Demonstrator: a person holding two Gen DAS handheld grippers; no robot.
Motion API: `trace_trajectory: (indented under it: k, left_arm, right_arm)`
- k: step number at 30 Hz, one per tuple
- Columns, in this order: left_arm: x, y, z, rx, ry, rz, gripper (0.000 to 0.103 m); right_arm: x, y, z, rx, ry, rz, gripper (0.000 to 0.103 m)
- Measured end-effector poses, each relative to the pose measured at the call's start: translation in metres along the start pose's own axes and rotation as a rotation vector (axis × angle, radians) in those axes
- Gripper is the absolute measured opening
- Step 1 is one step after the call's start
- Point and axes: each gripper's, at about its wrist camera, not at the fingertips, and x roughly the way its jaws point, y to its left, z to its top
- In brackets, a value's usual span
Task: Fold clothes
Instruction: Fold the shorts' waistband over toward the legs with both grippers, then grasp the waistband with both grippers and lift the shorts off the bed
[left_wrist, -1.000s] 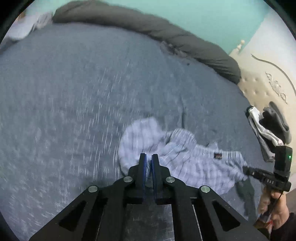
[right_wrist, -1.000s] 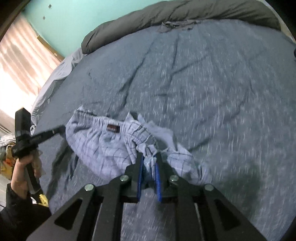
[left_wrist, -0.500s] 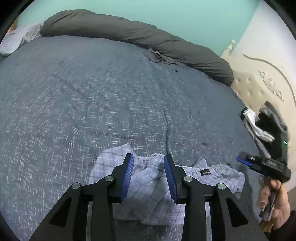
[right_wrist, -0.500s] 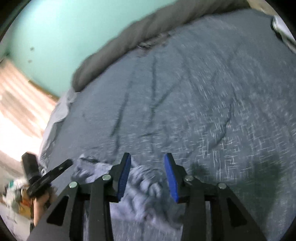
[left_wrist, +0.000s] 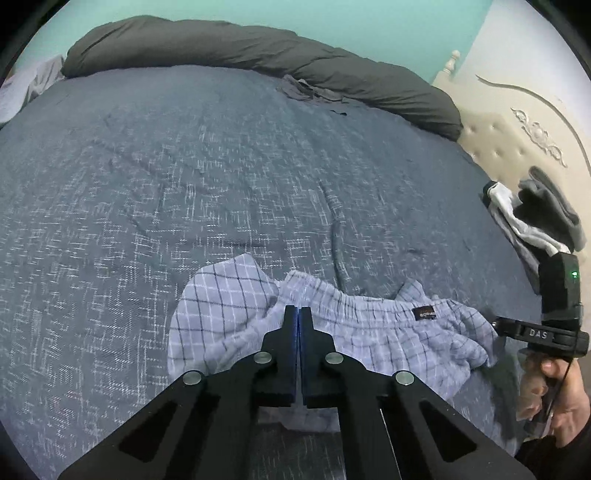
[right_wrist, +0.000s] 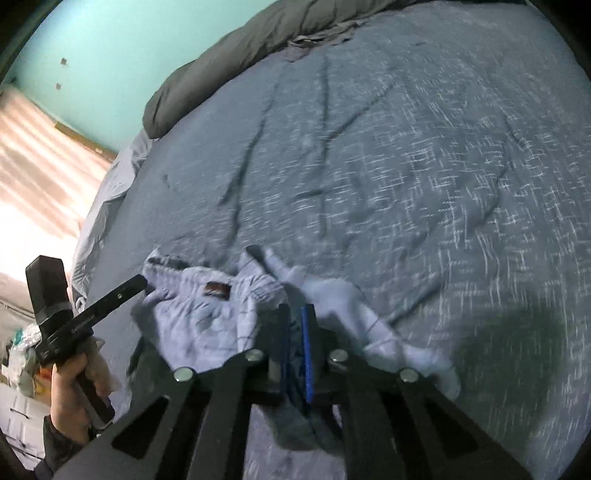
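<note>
Light blue checked shorts (left_wrist: 229, 314) with an elastic waistband and a small dark label (left_wrist: 423, 314) lie crumpled on the blue-grey bedspread (left_wrist: 184, 177). My left gripper (left_wrist: 297, 314) is shut, its tips over the middle of the shorts near the waistband; whether cloth is pinched there I cannot tell. My right gripper (right_wrist: 295, 314) is shut on a bunch of the shorts' fabric (right_wrist: 207, 317); this view is blurred. The right gripper also shows in the left wrist view (left_wrist: 532, 332) at the shorts' right end, the left one in the right wrist view (right_wrist: 110, 299).
A dark grey rolled duvet (left_wrist: 258, 59) runs along the far side of the bed. A cream padded headboard (left_wrist: 517, 147) stands at the right, with grey and white clothes (left_wrist: 532, 221) piled beside it. A small dark garment (left_wrist: 306, 88) lies near the duvet.
Both grippers were open half a second ago and are now shut. The right one has closed on the shorts' fabric. The left one has closed over the shorts' middle.
</note>
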Motion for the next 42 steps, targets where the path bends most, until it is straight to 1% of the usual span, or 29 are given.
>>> trace_trajectory:
  k: [5, 8, 14, 18, 22, 25, 28, 30, 32, 37, 39, 41, 42]
  left_arm:
    - [-0.021, 0.002, -0.008, 0.005, -0.029, 0.001, 0.0]
    - [-0.028, 0.007, -0.01, -0.006, -0.036, -0.002, 0.0]
    - [-0.033, 0.01, -0.012, -0.025, -0.042, -0.015, 0.0]
    - [-0.026, 0.009, -0.009, -0.024, -0.037, -0.026, 0.0]
    - [-0.02, 0.012, -0.005, -0.043, -0.043, -0.03, 0.001]
    - [-0.017, 0.011, 0.001, -0.046, -0.054, -0.039, 0.002]
    - [-0.009, 0.007, 0.006, -0.039, -0.049, -0.054, 0.009]
    - [-0.003, 0.005, 0.008, -0.03, -0.039, -0.059, 0.023]
    - [0.004, 0.003, 0.009, -0.022, -0.025, -0.062, 0.027]
    - [0.018, 0.004, 0.005, -0.011, 0.011, -0.06, 0.026]
    - [0.018, 0.007, 0.005, -0.028, 0.011, -0.074, 0.015]
    - [0.017, 0.008, 0.004, -0.037, 0.008, -0.086, 0.012]
    - [0.016, 0.007, 0.004, -0.029, 0.006, -0.077, 0.01]
  right_arm:
    - [-0.013, 0.031, -0.019, -0.109, 0.001, -0.004, 0.003]
    - [-0.007, 0.042, -0.033, -0.161, 0.034, -0.022, 0.003]
    - [0.006, 0.047, -0.045, -0.157, 0.065, -0.046, 0.003]
    - [0.011, 0.051, -0.053, -0.21, 0.114, -0.06, 0.003]
    - [0.002, 0.044, -0.049, -0.173, 0.1, -0.047, 0.003]
    - [-0.004, 0.046, -0.049, -0.182, 0.098, -0.047, 0.003]
    - [-0.001, 0.049, -0.05, -0.184, 0.106, -0.044, 0.003]
    - [0.005, 0.051, -0.05, -0.183, 0.115, -0.042, 0.003]
    - [0.01, 0.05, -0.052, -0.184, 0.123, -0.042, 0.003]
    - [0.012, 0.05, -0.055, -0.191, 0.137, -0.03, 0.003]
    - [0.011, 0.051, -0.056, -0.195, 0.139, -0.021, 0.003]
    - [0.008, 0.053, -0.057, -0.203, 0.136, -0.019, 0.003]
    - [0.005, 0.053, -0.057, -0.201, 0.13, -0.017, 0.003]
